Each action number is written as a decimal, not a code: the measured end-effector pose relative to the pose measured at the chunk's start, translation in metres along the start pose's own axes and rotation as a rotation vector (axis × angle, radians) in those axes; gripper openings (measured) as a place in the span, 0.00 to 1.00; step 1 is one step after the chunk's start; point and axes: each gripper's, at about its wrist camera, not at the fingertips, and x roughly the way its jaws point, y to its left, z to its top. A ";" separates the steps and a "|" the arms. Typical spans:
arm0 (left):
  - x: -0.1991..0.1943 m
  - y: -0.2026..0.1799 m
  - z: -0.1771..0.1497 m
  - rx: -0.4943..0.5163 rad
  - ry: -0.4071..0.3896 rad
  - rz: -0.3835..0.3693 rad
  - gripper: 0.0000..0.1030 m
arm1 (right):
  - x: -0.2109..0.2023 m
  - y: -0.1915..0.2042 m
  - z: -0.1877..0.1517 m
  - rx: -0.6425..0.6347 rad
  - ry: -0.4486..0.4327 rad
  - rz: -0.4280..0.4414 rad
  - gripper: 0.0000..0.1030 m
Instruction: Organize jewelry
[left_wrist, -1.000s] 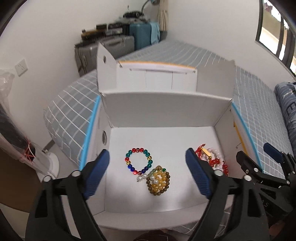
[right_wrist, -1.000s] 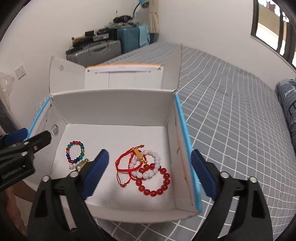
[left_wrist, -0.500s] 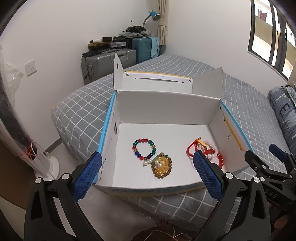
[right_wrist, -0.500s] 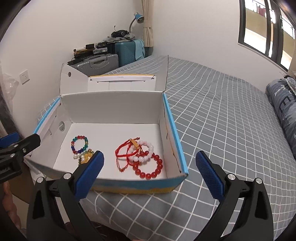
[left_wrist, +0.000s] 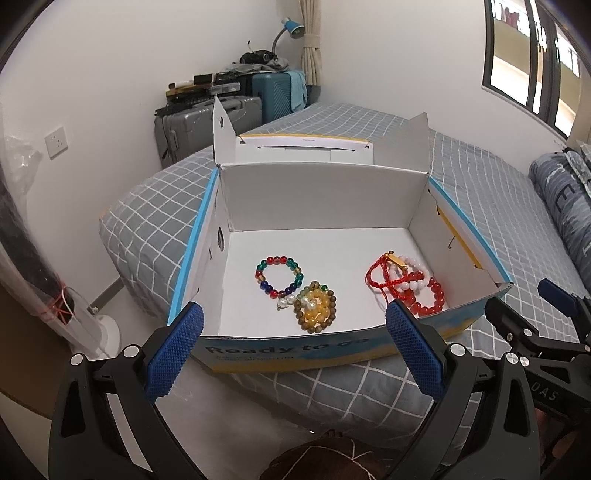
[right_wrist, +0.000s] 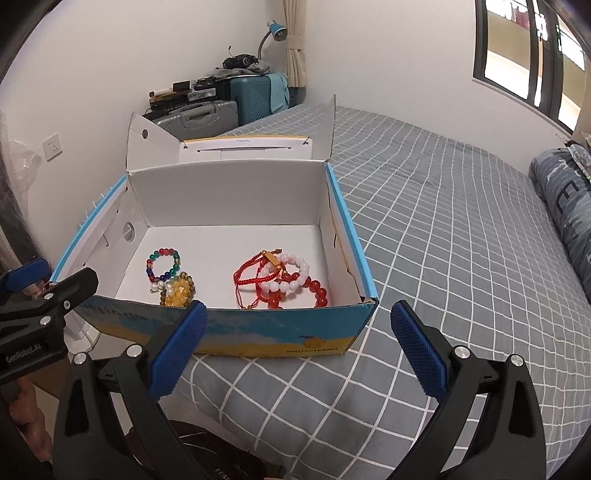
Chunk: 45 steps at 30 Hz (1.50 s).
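An open white cardboard box (left_wrist: 325, 199) (right_wrist: 229, 192) sits on the corner of a bed. Inside lie a multicoloured bead bracelet (left_wrist: 279, 275) (right_wrist: 163, 264), a yellow and brown bead bracelet (left_wrist: 316, 312) (right_wrist: 178, 290), a small pearl piece (left_wrist: 284, 302), and a heap of red cord, white bead and red bead bracelets (left_wrist: 406, 282) (right_wrist: 284, 282). My left gripper (left_wrist: 295, 350) is open and empty, in front of the box. My right gripper (right_wrist: 295, 350) is open and empty, in front of the box's right corner.
The bed (right_wrist: 443, 221) has a grey checked cover and stretches right. A blue patterned pillow (right_wrist: 565, 206) lies at the far right. Suitcases (left_wrist: 207, 125) stand against the back wall. A white fan base (left_wrist: 99, 332) stands on the floor at left.
Both grippers have pulled back and up from the box; the whole box and its front wall now show. The jewelry has not moved.
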 end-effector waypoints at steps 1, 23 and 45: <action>0.000 -0.001 -0.001 0.002 0.000 0.002 0.94 | 0.000 -0.001 0.000 0.003 0.001 0.000 0.93; 0.006 -0.008 -0.008 0.015 -0.010 0.030 0.95 | 0.003 -0.004 -0.005 0.011 0.014 0.001 0.93; 0.004 -0.012 -0.008 0.021 -0.009 0.033 0.95 | 0.004 -0.004 -0.004 0.011 0.014 0.004 0.93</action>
